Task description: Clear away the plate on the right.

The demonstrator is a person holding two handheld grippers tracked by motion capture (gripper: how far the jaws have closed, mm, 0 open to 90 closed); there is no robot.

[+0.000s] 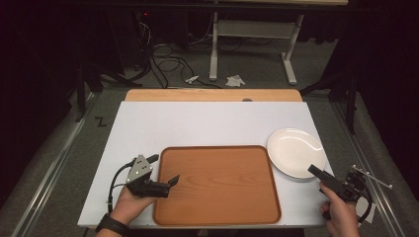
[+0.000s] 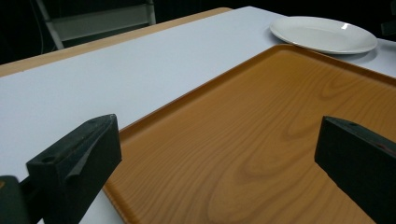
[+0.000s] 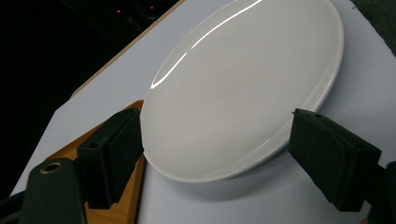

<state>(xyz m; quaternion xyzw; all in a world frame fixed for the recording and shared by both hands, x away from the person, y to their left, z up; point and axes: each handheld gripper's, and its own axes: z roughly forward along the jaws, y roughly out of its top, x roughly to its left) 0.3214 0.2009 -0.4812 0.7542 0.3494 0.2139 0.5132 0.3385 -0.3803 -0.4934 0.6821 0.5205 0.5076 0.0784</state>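
A wooden tray (image 1: 217, 182) lies at the front middle of the white table, with nothing on it. A white plate (image 1: 295, 151) sits just off the tray's far right corner, also bare. My left gripper (image 1: 164, 169) hovers at the tray's left edge, open; in the left gripper view (image 2: 215, 135) one jaw is over the white top and the other over the tray (image 2: 261, 135). My right gripper (image 1: 321, 175) is held at the plate's near rim, open; in the right gripper view (image 3: 217, 125) its jaws stand wide on either side of the plate (image 3: 243, 88), not touching it.
The white table top (image 1: 197, 123) has free room behind and left of the tray. A strip of wooden table (image 1: 212, 95) runs along the far edge. Beyond it are floor cables (image 1: 168, 61) and a white desk frame (image 1: 252, 39).
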